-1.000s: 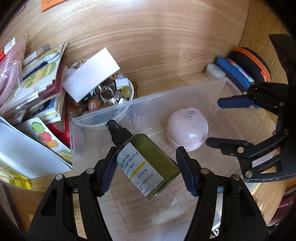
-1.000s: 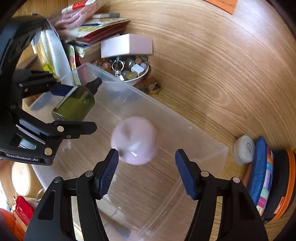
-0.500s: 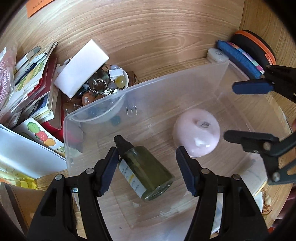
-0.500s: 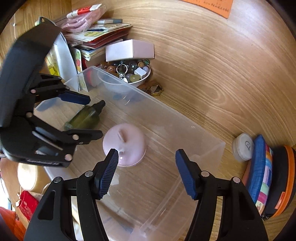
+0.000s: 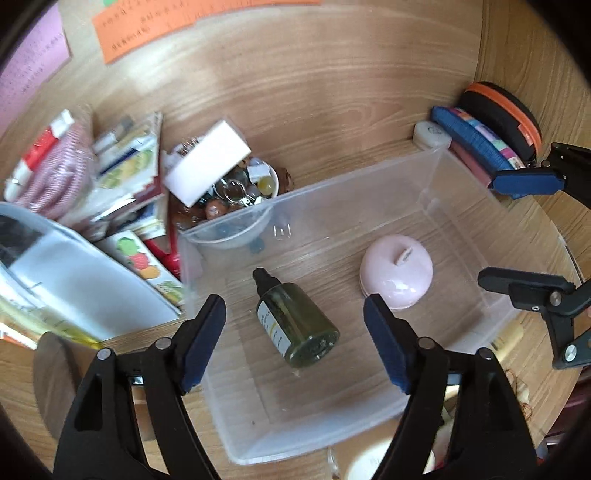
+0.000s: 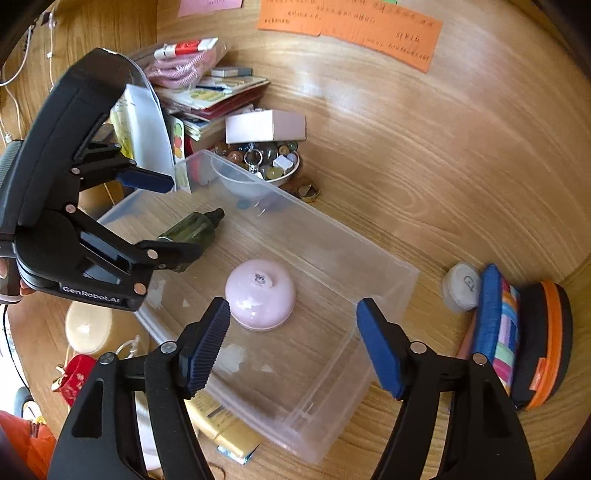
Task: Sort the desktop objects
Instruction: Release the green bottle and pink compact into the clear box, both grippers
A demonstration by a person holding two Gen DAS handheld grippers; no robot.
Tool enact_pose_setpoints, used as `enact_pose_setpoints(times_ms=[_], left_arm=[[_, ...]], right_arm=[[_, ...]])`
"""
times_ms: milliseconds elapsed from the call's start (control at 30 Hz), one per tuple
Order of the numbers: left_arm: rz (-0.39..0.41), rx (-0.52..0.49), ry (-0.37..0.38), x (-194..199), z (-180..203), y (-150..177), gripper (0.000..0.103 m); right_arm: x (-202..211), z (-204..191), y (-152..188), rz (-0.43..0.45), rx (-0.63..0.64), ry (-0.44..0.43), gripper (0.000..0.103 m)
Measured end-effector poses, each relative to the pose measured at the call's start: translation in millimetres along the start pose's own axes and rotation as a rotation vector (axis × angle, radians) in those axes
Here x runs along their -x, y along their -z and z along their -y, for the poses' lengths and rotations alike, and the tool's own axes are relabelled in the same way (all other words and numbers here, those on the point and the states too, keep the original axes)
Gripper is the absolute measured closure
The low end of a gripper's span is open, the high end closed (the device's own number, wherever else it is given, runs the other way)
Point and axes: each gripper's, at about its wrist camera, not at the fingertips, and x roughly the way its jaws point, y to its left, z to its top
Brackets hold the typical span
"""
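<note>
Wooden desk, clear bin mid-frame holding green bottle and pink dome, both claws gaping empty; next pick likely the clutter upper left.

The left gripper reads "GenRobot.AI" (white lettering).

Left wrist view: my left tool looks steeply down from above the clear bin, near its short end, facing the back of the worktop.
Right wrist view: my right tool looks down from close above the bin's long side, facing the orange note.
Shared: both views show the bin's floor with the green bottle and pink dome, the bowl of trinkets, and each other's tool.
Nearness: close, bin fills each view.
</note>
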Motion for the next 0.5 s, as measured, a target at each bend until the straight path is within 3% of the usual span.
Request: enact_pose_setpoints(times_ms=[67, 500], left_arm=[[0.024, 0.004, -0.01, 9, 3, 1, 0.015], [0.165, 0.054, -0.018, 87, 4, 29, 0.009]], right_arm=[[7, -2, 2, 0.009, -0.003, 0.006, 0.034], [69, -15, 28, 0.113, -0.039, 0.034, 0.033]])
